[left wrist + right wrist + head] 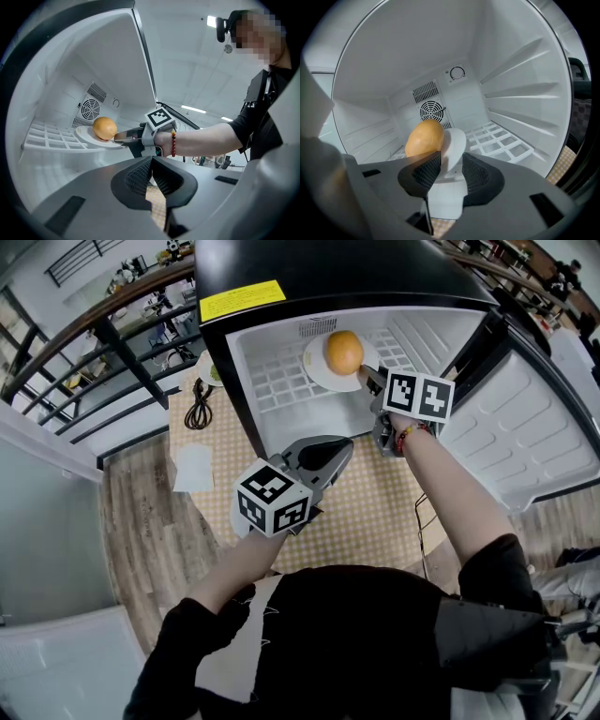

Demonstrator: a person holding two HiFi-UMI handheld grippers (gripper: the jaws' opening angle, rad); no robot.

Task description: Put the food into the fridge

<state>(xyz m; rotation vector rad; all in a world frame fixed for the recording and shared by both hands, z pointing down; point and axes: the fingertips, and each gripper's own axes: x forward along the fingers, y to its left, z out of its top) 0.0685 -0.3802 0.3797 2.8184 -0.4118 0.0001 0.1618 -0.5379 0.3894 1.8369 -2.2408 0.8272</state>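
Note:
An orange fruit [343, 352] lies on a white plate [314, 371] that rests on the white wire shelf [272, 381] inside the open fridge. My right gripper [370, 379] reaches into the fridge at the plate's near rim. In the right gripper view the plate's rim [454, 143] stands between the two pads with a gap on the right side, and the orange [424, 138] sits just beyond the left pad; the gripper [450, 171] is open. My left gripper [342, 448] hangs in front of the fridge, lower, shut and empty [151, 161]. It looks at the orange [104, 128] and the plate [84, 136].
The fridge door [534, 427] stands swung open at the right. The fridge sits on a checkered mat [375, 512]. A coiled black cable [198, 412] and a white sheet [192, 468] lie to the fridge's left, and a railing runs behind them.

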